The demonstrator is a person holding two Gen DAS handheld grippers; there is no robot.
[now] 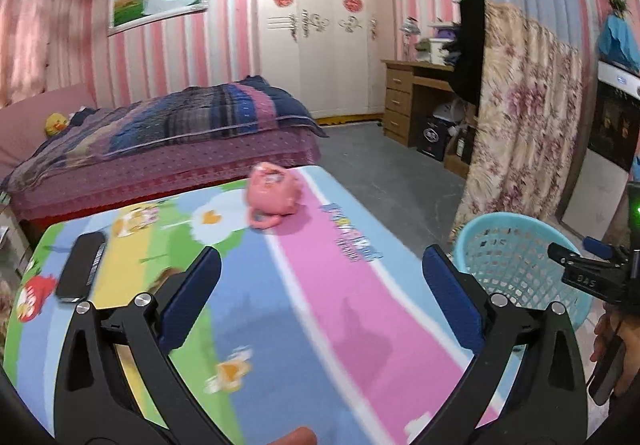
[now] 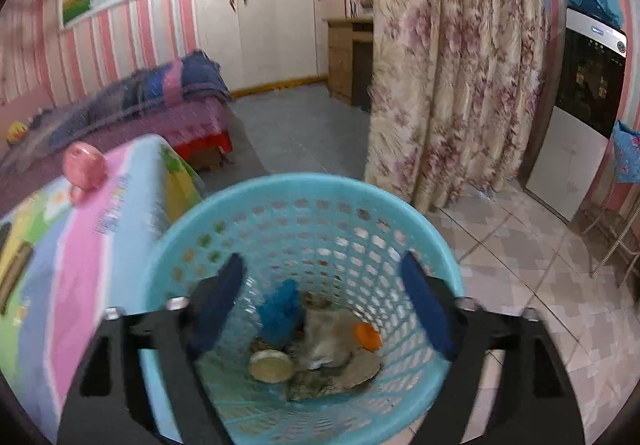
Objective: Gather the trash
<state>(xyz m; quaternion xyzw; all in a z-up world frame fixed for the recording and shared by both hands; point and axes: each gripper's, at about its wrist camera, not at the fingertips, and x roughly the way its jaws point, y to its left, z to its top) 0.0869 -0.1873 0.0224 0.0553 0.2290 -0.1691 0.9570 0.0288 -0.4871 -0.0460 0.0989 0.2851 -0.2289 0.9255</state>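
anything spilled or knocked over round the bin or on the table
Nothing stands out. The blue basket stands upright beside the table, with the trash lying at its bottom. The pink toy and a dark flat object rest on the table.

The left gripper (image 1: pixel 320 285) hangs over the desk (image 1: pixel 320 325), which wears a bright cartoon-printed cover, and its blue-padded jaws stand wide apart with nothing between them. Ahead, near the far edge, a pink toy (image 1: pixel 270 195) sits on the cover, and a black remote (image 1: pixel 80 269) lies toward the left side. Just off the right edge stands a light blue basket (image 1: pixel 520 257), with the right gripper (image 1: pixel 588 269) partly in view above it. A bed (image 1: pixel 160 141) lies beyond.
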